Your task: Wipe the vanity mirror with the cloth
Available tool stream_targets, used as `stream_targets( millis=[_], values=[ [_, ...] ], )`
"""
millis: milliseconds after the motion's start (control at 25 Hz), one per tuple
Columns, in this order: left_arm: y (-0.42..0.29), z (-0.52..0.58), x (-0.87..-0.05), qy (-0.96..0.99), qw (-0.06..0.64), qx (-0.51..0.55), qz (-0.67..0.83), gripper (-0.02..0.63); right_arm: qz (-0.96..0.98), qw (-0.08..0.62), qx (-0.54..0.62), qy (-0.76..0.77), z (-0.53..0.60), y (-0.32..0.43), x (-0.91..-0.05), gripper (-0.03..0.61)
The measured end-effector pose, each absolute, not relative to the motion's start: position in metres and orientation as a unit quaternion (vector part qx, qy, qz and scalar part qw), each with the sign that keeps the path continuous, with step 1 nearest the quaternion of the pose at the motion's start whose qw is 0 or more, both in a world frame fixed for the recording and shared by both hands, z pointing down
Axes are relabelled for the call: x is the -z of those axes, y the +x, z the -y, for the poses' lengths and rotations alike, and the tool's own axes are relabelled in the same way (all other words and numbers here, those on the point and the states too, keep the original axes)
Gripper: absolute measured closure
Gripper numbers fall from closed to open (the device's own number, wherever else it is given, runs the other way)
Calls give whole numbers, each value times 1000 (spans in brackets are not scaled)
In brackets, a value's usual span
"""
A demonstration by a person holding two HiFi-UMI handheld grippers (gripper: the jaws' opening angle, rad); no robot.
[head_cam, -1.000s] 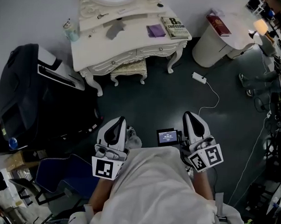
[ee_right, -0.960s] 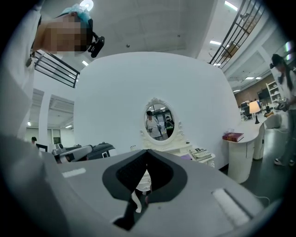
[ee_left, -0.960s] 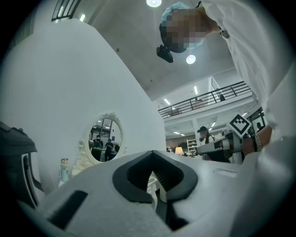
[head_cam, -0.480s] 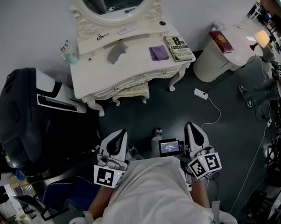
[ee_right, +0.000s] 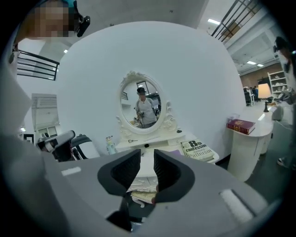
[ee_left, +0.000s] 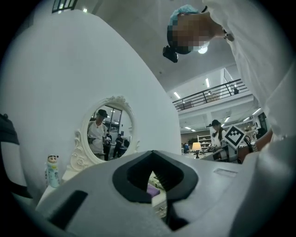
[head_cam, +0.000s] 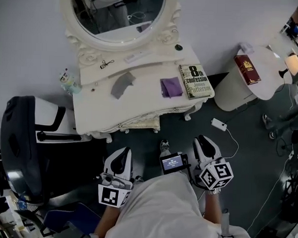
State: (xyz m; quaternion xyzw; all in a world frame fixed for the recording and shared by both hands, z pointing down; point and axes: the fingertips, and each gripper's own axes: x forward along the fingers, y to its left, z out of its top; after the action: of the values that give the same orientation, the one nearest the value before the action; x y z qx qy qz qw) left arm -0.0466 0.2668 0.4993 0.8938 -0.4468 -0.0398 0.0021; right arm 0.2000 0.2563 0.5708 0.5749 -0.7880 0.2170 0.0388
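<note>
Both tongs hover low in the frame, short of the white vanity table.
The left tongs point(head_cam: 122, 154) are closed together and empty. The right tongs point(head_cam: 202, 143) stand slightly apart, having just been opening, with nothing between them. The purple cloth point(head_cam: 171, 86) lies on the table point(head_cam: 90, 106) at upper centre, just beside a book point(head_cam: 195, 81) and below the oval vanity mirror point(head_cam: 119, 11).

Vanity table point(head_cam: 92, 111); purple cloth point(head_cam: 171, 86); book point(head_cam: 194, 81)

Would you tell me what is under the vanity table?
A cushioned stool is tucked under the vanity table; only its front edge shows. The tabletop covers the rest of it.
</note>
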Motion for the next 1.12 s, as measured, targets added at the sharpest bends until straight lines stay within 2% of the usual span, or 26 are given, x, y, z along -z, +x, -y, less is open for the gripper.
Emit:
stream_targets(
  millis=[160,440,760,1000,1120],
  values=[
    [-29,-197,-499,871,3,31,491,607,816,61,-223,530,-154,218,-576,440],
    [-2,-117,-501,843,4,28,537,600,852,131,-221,457,-39,224,-600,397],
    [6,-55,-515,847,3,8,531,591,843,216,-272,411,40,209,-683,325],
    [3,-8,-540,863,39,-8,503,587,815,305,-301,390,76,196,-756,267],
    [7,8,-551,873,62,-11,484,588,800,352,-291,388,89,197,-784,258]
  ],
)
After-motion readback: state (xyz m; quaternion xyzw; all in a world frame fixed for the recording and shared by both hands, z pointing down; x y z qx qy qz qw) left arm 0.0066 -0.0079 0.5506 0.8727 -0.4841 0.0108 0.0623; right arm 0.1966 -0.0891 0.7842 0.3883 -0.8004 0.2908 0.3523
